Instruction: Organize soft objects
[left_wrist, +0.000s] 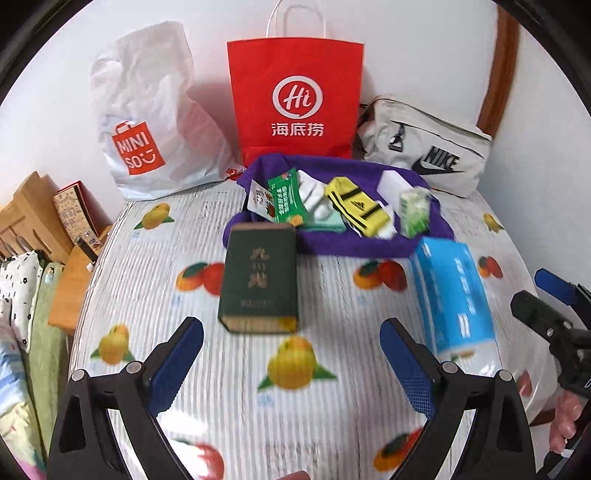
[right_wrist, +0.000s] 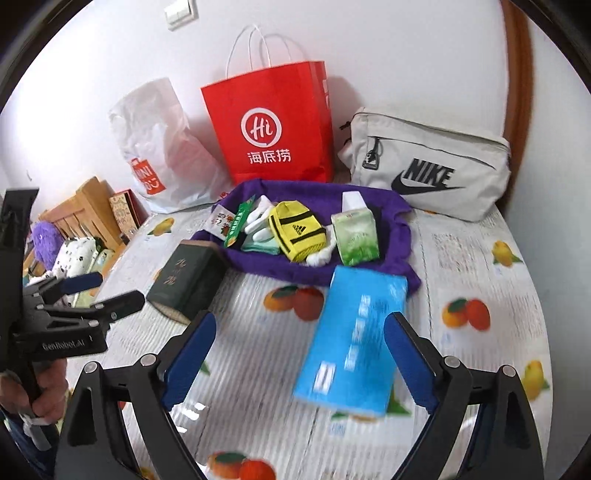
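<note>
Both grippers empty above the table, soft goods heaped on the purple cloth.

Piled on purple cloth (left_wrist: 354, 243) at twelve o'clock: yellow sock (left_wrist: 356, 206), green tissue pack (left_wrist: 415, 212), green sachet (left_wrist: 286, 197), white rolled items (left_wrist: 314, 199). Nearer, at one o'clock, blue tissue pack (left_wrist: 454, 295); at eleven, dark green box (left_wrist: 258, 284), apparently rigid. Behind: red paper bag (left_wrist: 295, 99), white plastic bag (left_wrist: 155, 122), grey pouch (left_wrist: 424, 151). Left gripper (left_wrist: 291, 354) jaws spread wide, nothing between; right gripper (right_wrist: 299, 354) likewise wide and holding nothing, blue pack beyond. Best approached low and square to the blue pack's long sides, squeezing gently, avoiding the box.
</note>
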